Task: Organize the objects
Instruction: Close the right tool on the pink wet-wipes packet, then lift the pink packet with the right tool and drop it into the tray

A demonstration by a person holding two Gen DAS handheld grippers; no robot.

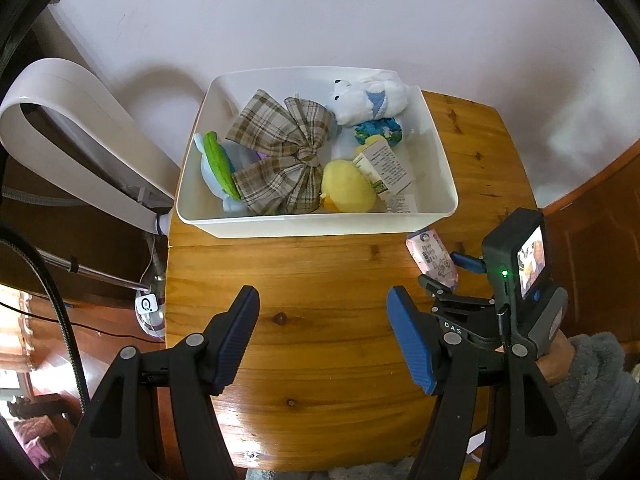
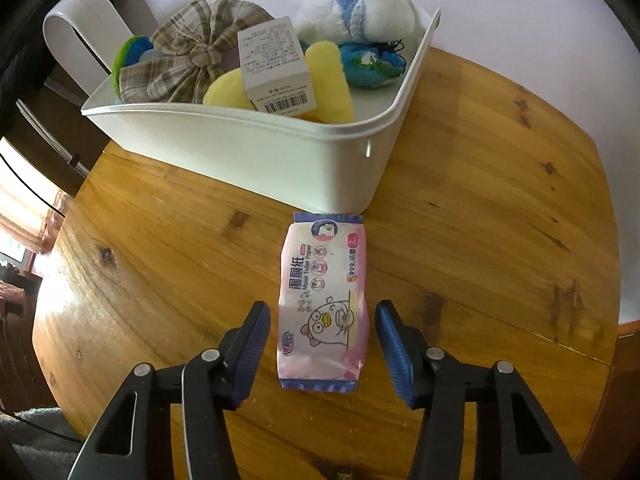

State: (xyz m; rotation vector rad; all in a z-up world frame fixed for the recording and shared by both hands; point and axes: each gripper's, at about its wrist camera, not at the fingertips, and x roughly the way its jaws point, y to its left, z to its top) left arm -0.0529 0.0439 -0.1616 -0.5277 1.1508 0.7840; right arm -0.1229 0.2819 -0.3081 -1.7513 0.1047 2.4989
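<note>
A pink pack of wet wipes (image 2: 322,304) lies flat on the wooden table just in front of the white bin (image 2: 248,152). My right gripper (image 2: 322,316) is open, its fingers on either side of the pack's near half, not touching it. In the left wrist view the pack (image 1: 432,258) lies right of the bin (image 1: 312,226), with the right gripper (image 1: 460,276) behind it. The bin holds a plaid bow (image 1: 280,156), a white plush (image 1: 368,98), a yellow plush (image 1: 346,186), a small box (image 1: 384,166) and other soft items. My left gripper (image 1: 322,320) is open and empty over the table.
The round wooden table (image 1: 312,344) stands against a white wall. A white curved appliance (image 1: 76,132) sits left of the bin, beyond the table edge. A metal pole and cables (image 1: 108,276) run at the left. A wooden ledge (image 1: 600,216) is at the right.
</note>
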